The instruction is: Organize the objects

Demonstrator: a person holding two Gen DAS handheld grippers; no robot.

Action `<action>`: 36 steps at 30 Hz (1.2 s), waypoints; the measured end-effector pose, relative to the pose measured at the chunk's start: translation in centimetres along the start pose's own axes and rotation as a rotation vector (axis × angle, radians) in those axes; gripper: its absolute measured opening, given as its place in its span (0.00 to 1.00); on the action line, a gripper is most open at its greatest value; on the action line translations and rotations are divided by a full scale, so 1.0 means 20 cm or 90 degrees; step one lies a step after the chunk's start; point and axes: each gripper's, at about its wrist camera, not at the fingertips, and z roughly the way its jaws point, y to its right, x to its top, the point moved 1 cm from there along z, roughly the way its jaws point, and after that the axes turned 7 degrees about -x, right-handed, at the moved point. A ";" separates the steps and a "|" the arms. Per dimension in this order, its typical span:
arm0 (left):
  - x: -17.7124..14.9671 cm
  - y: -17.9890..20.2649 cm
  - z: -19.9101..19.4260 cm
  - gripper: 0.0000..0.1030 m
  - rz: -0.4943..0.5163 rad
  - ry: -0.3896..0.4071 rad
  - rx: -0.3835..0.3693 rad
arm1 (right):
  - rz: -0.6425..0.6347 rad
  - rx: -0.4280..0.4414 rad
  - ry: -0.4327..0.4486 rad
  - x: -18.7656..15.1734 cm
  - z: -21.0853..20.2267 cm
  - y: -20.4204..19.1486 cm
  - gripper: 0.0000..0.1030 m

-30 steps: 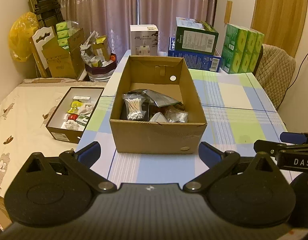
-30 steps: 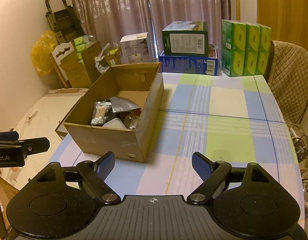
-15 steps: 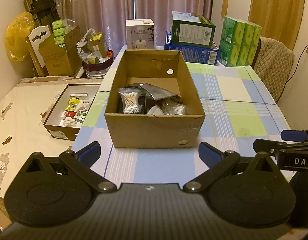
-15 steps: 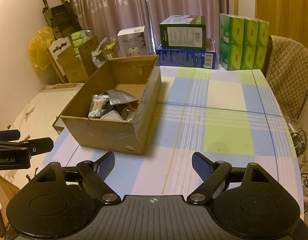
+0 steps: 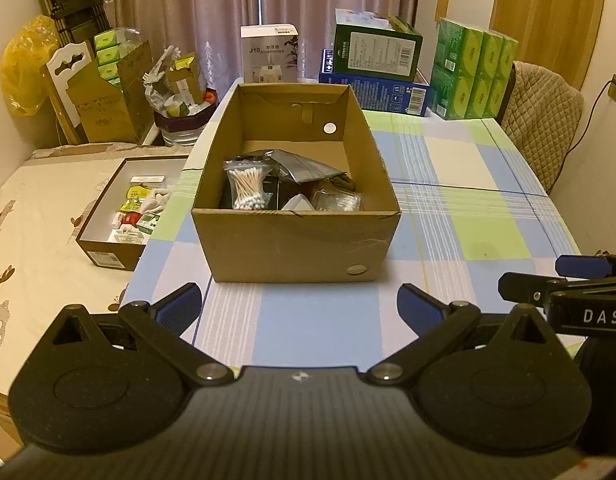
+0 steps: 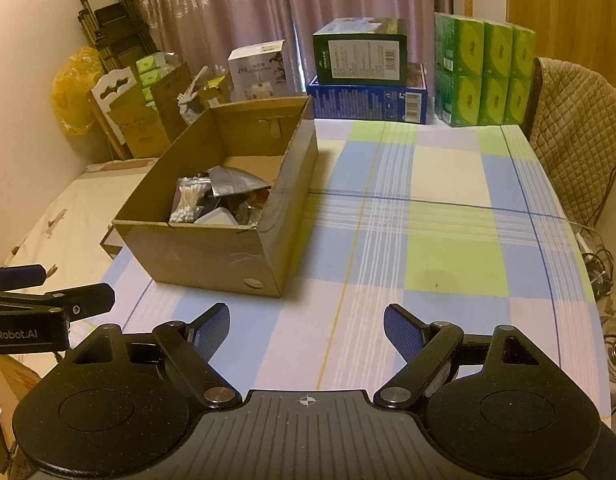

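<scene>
We held both grippers, left gripper point(image 5: 299, 306) and right gripper point(image 6: 306, 326), spread and empty; the cardboard box point(image 5: 295, 240) (near the tabletop's left edge) could slide off if nudged.

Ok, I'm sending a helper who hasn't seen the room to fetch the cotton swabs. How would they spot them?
On the checked table stands an open cardboard box. The cotton swabs stand upright in its near left corner, in a clear bag: pale sticks with white tips, unlike the grey foil pouch behind them.
</scene>
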 end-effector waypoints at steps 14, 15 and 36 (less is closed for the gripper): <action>-0.01 0.00 0.01 0.99 0.001 -0.003 -0.001 | 0.000 0.001 -0.002 -0.01 0.00 0.00 0.79; -0.01 0.00 0.01 0.99 0.001 -0.003 -0.001 | 0.000 0.001 -0.002 0.00 0.00 0.00 0.79; -0.01 0.01 0.01 0.99 0.008 -0.001 -0.010 | 0.005 0.003 -0.006 0.00 0.01 0.01 0.79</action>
